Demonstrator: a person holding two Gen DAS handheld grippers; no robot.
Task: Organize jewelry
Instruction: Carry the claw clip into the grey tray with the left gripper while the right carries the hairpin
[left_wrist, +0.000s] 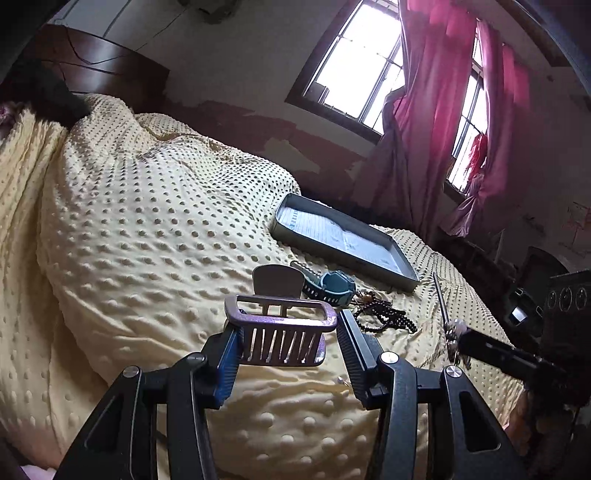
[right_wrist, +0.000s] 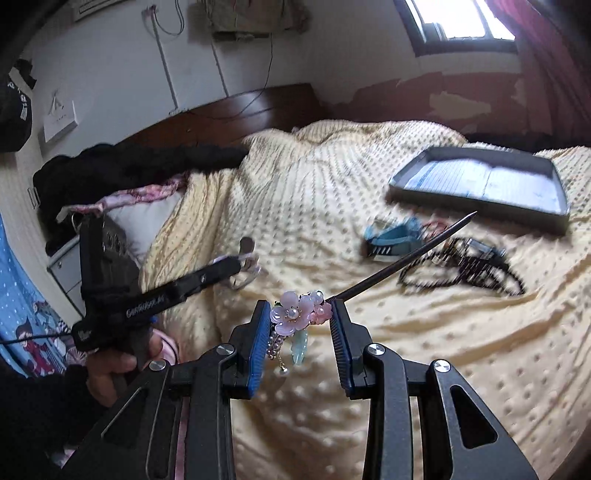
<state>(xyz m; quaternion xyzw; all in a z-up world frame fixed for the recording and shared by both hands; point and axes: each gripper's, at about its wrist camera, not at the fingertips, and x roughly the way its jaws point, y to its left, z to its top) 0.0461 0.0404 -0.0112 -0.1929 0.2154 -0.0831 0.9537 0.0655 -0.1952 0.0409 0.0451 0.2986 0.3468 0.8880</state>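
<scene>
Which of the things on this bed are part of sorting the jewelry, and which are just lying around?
Part of the job:
hair claw clip, in the left gripper
flower hairpin, in the right gripper
blue watch
dark bead strand
grey tray

Just lying about:
yellow dotted blanket
black garment
pink curtain

My right gripper (right_wrist: 299, 325) is clamped on the flowered head of a hairpin (right_wrist: 295, 314), whose dark metal stick points up and away toward the grey tray (right_wrist: 480, 199) lying on the yellow dotted bed cover (right_wrist: 424, 350). Just in front of the tray lie a blue watch (right_wrist: 391, 236) and a dark bead string (right_wrist: 461, 269), both blurred. Well to the tray's left, my left gripper (right_wrist: 236, 266) holds a pale hair claw (right_wrist: 245, 273), my hand (right_wrist: 110, 369) around its handle.
</scene>
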